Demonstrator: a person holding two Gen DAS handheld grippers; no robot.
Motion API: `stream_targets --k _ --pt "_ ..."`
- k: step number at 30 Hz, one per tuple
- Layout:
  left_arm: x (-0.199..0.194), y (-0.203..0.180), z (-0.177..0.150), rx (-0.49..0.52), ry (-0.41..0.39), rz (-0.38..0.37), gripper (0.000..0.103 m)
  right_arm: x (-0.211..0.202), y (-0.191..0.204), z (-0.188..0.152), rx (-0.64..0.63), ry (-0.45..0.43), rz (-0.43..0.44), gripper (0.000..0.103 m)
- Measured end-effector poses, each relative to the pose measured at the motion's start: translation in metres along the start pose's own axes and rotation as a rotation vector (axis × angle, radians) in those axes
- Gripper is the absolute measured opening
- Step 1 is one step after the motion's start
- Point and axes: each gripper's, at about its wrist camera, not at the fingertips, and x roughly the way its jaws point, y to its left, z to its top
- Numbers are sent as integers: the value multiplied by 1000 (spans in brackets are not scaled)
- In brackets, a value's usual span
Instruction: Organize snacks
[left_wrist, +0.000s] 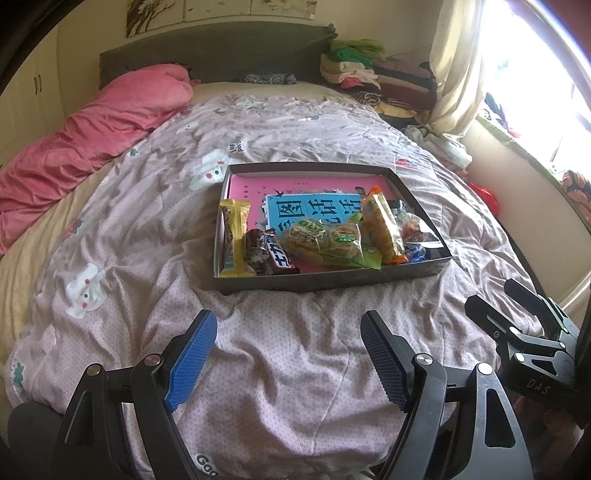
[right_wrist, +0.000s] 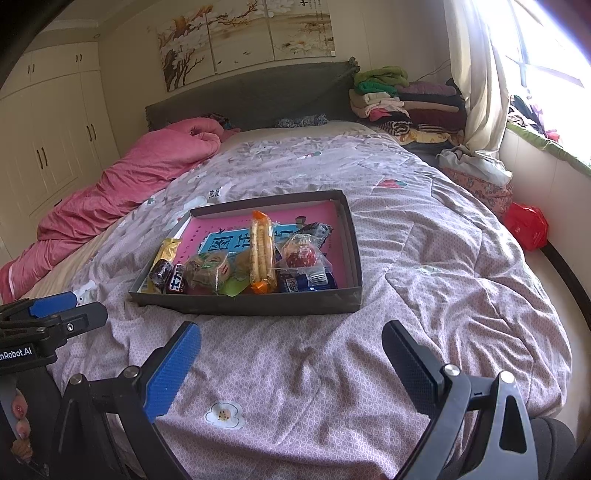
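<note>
1. Left wrist view: the left gripper (left_wrist: 288, 354) sits at the bottom centre of the frame, its blue-padded jaws set wide apart with nothing between them but quilt. The right gripper (left_wrist: 517, 314) shows at the lower right edge, seen from the side and well apart from the left one.

2. Right wrist view: the right gripper (right_wrist: 291, 365) likewise stands wide open and empty, low in the frame. Both point down toward the bedding short of the box, a posture consistent with rest or readiness, not a grasp.

3. Beyond the jaws, the dark shallow box (left_wrist: 332, 282) lies on the pink patterned quilt (left_wrist: 295, 387) at mid-frame. A pink-and-blue printed sheet (left_wrist: 314, 206) lines its floor.

4. The snacks are all inside the box, crowded against its near wall, leaving the far half bare. Left to right in the left wrist view: a yellow wafer bar (left_wrist: 234, 236), a dark wrapped sweet (left_wrist: 257, 247), a brown chocolate bar (left_wrist: 280, 258), two clear-wrapped round cakes (left_wrist: 325, 238), and an orange-ended cracker pack (left_wrist: 384, 229) lying over its neighbours. Small sweets (left_wrist: 417, 230) fill the right corner.

5. Judgement: no snacks remain on the quilt, so collection appears complete; the overlapped heap suggests tidying inside the box is what remains, if anything.

6. Surroundings: a pink duvet (left_wrist: 92, 140) at left, folded clothes (left_wrist: 369, 74) at upper right beside the curtain (left_wrist: 458, 74).
</note>
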Motion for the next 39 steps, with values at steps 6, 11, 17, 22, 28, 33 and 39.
stream_targets --k 6,11,17,22,28,33,39 --pt "0 1 1 3 2 5 81 0 0 0 0 1 0 99" --pt "1 0 0 4 1 11 81 0 0 0 0 2 0 99" --pt "1 2 0 4 1 14 81 0 0 0 0 2 0 99" --pt "0 2 0 1 1 14 81 1 0 -1 0 4 -1 99" --pt "0 1 0 4 0 15 81 1 0 -1 1 4 -1 99" --pt "1 1 0 4 2 13 81 1 0 -1 1 5 -1 99" --pt "1 -1 -1 8 3 13 81 2 -1 -2 0 8 -1 99"
